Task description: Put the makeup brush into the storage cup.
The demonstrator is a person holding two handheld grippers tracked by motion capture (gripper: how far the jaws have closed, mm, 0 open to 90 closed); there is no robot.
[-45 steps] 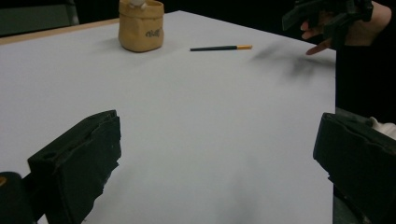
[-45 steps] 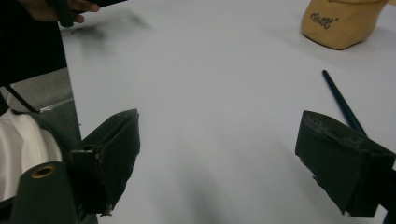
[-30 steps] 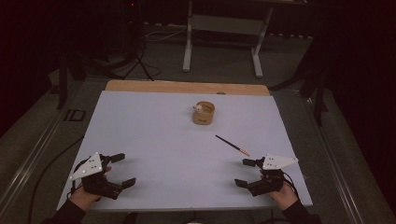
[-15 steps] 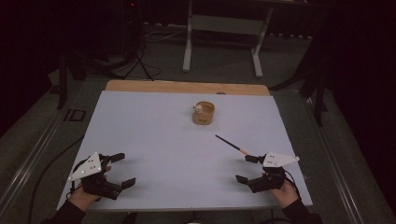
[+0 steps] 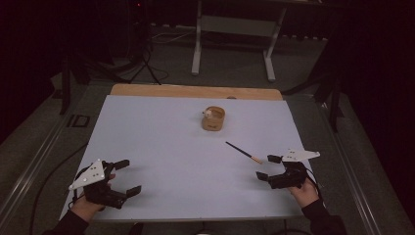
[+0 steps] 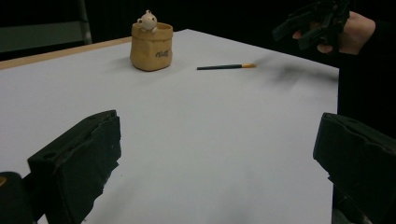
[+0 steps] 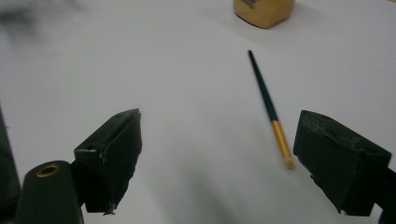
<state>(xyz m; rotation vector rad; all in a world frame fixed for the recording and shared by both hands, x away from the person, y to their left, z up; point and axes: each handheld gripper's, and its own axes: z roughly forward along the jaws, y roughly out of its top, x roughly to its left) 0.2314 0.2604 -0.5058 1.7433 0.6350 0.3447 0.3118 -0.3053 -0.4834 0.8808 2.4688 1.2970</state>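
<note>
A small tan sack-shaped pot [image 5: 214,119] with a little white figure on its rim stands on the white table [image 5: 161,142], beyond its middle; it shows too in the left gripper view [image 6: 151,45] and at the top of the right gripper view [image 7: 264,10]. A thin dark brush with a yellow end [image 5: 243,152] lies flat to the pot's near right [image 7: 270,108] [image 6: 226,66]. My right gripper [image 5: 268,167] is open, a short way nearer than the brush's yellow end, nothing between its jaws. My left gripper [image 5: 128,177] is open at the near left corner, empty.
A wooden strip [image 5: 195,91] borders the table's far edge. Beyond it stands a metal frame with two legs [image 5: 232,46] on a dark floor with cables. The right hand and its gripper [image 6: 322,24] show far off in the left gripper view.
My right gripper has drifted slightly right and nearer the front edge; the left gripper, pot and brush stay where they were.
</note>
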